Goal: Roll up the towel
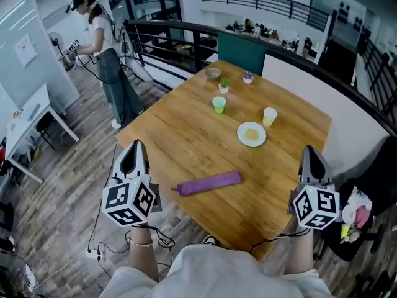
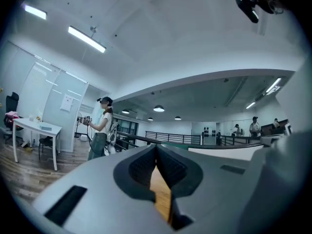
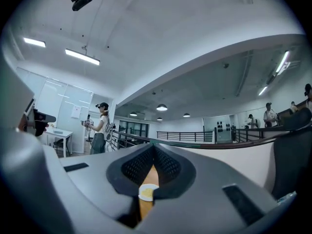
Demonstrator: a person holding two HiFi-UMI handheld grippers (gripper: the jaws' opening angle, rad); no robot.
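Left gripper (image 1: 133, 146) and right gripper (image 1: 312, 151) nearest, jaws pressed together, nothing held, flanking the near corner of the desk (image 1: 180, 135). Between them on that desk, well apart from both, purple towel (image 1: 208, 183), seemingly rolled into a long tube. Farther back: white plate (image 1: 251, 134), green cup (image 1: 219, 105), yellow cup (image 1: 269, 116).

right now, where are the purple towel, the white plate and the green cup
purple towel (image 1: 208, 182), head view, middle of its length
white plate (image 1: 240, 134), head view, left rim
green cup (image 1: 219, 107), head view, its side wall
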